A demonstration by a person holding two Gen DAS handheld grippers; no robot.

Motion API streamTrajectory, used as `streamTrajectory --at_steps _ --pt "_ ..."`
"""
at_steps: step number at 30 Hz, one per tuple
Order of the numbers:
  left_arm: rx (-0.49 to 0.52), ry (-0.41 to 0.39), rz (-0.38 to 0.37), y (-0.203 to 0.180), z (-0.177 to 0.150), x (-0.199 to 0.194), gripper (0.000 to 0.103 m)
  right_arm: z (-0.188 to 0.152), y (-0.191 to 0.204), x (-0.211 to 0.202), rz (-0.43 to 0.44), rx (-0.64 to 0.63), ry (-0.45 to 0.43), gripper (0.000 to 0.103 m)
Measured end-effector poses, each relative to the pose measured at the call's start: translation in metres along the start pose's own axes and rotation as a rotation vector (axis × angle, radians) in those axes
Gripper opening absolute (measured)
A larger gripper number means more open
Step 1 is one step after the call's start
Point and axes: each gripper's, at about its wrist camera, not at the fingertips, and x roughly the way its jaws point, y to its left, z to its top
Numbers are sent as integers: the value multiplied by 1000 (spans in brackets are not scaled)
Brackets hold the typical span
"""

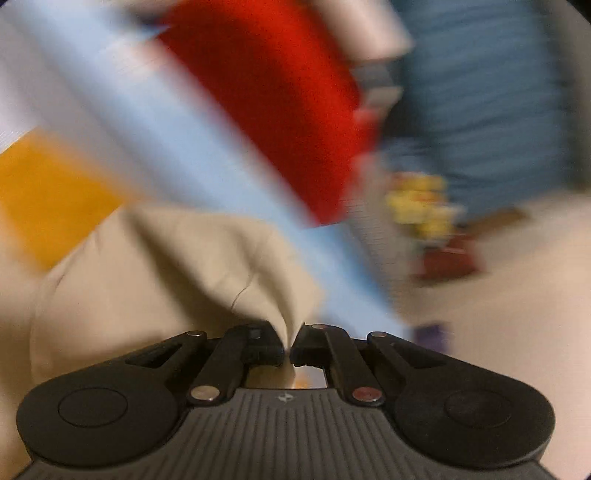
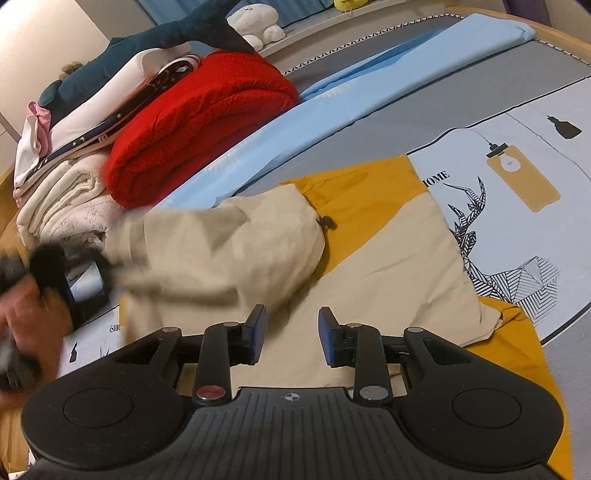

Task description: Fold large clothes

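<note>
A beige and mustard-yellow garment [image 2: 388,266] lies spread on the bed. My left gripper [image 1: 290,349] is shut on a beige fold of it [image 1: 207,266], pulled up taut from the jaws; that view is motion-blurred. In the right wrist view the left gripper [image 2: 79,282] shows blurred at the left, dragging the beige fabric [image 2: 229,251]. My right gripper [image 2: 291,338] is open and empty, hovering just above the flat beige panel.
A folded red fleece [image 2: 199,129], a stack of white and navy clothes [image 2: 85,122] and a light blue sheet [image 2: 332,107] lie behind the garment. A printed grey cover [image 2: 517,192] lies under it at the right. Plush toys [image 2: 255,22] sit at the back.
</note>
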Motion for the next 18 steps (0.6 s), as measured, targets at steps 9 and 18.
streamTrajectory --at_steps 9,18 --pt "161 392 397 114 -167 -10 16 2 3 6 11 14 -7 32" --pt "319 162 339 48 -154 -86 51 -9 15 26 23 6 17 36"
